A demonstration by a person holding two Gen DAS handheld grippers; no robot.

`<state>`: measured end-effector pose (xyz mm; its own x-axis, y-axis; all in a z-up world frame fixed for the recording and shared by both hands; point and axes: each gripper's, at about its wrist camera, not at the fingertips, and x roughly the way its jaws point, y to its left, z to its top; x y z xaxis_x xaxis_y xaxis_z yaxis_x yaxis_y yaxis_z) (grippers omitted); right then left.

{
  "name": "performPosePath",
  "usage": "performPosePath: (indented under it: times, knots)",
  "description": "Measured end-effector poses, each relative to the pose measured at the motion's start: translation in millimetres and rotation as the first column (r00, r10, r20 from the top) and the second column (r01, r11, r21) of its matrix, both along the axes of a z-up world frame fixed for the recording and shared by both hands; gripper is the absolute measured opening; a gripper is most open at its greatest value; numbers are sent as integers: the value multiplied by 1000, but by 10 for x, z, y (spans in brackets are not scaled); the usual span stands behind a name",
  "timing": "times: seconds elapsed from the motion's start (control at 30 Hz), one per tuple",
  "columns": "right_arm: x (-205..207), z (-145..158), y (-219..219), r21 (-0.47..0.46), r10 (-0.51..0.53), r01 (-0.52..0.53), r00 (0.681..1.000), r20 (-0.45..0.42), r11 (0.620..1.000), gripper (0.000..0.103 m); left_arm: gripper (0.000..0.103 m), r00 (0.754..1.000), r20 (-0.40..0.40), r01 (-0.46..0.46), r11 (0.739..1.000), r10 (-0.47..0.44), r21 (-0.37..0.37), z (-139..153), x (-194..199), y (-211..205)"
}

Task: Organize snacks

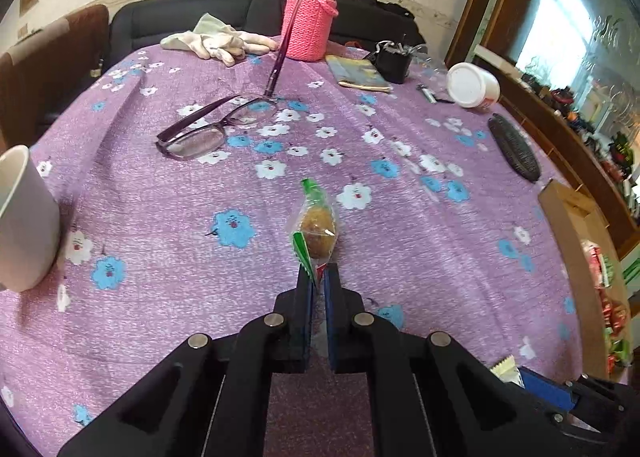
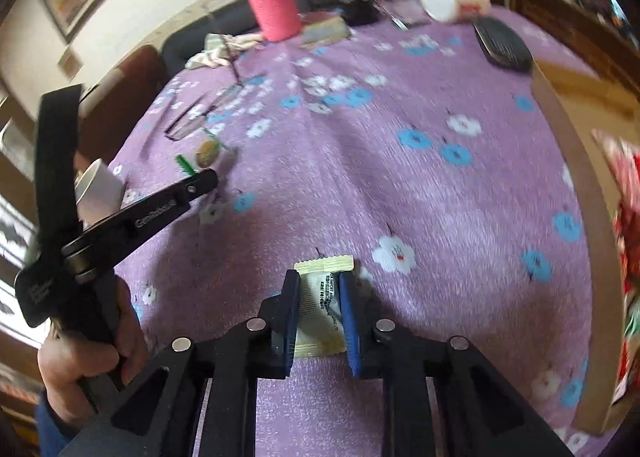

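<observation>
I have both pickups made: left gripper clenched on the clear-wrapped brown snack, right gripper grasping the pale-yellow sachet, both near-table. Next, I judge, comes lifting them into the cardboard box at right.

2 wrapped snacks lie on the purple flowered counter. The clear packet with green ends holds a round brown treat; its near end is pinched between gripper pads. The pale yellow sachet, printed side up, lies flat, clamped at its sides.
</observation>
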<state>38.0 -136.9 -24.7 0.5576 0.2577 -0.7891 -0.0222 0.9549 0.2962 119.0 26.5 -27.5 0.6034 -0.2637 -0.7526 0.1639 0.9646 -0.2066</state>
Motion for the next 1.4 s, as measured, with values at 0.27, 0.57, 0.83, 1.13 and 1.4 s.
performPosePath:
  times: [0.27, 0.57, 0.83, 1.13, 1.4]
  knots:
    - [-61, 44, -297, 65, -42, 29, 977, 210, 997, 21, 4, 999, 26, 39, 997, -38, -71, 93, -82, -58]
    - [-45, 78, -563, 129, -83, 55, 971, 224, 990, 21, 4, 992, 37, 121, 990, -118, -71, 165, -234, -296]
    - [-8, 80, -600, 136, -102, 72, 968, 227, 988, 21, 4, 983, 65, 176, 982, -171, -69, 259, -390, -450]
    - [30, 27, -678, 148, -128, 99, 971, 204, 984, 21, 4, 977, 91, 198, 978, -192, -63, 322, -473, -523]
    - [22, 22, -699, 158, -135, 105, 971, 199, 982, 21, 4, 973, 104, 211, 977, -206, -41, 311, -512, -573]
